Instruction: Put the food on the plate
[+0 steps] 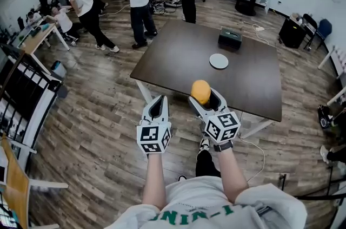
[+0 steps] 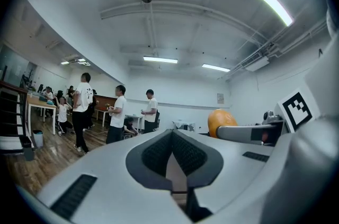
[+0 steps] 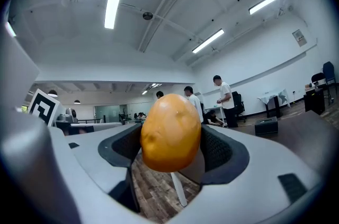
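Carrying looks to be the step in hand. The right claw (image 1: 205,98) stands wide, its pads pressed on either side of a smooth, rounded, orange-yellow piece of food (image 1: 200,91), which it holds in the air by the near edge of the dark brown rectangular worktop (image 1: 178,60). The small round white plate (image 1: 219,61) lies further in, bare, near a black box (image 1: 230,38). The left claw (image 1: 158,103) is closed on nothing, just beside the right one. To do this well, travel level and unhurried so the smooth skin cannot slip, and bring the food low over the plate's middle. Let go only once it rests there, since a rounded thing dropped from height would likely roll off.
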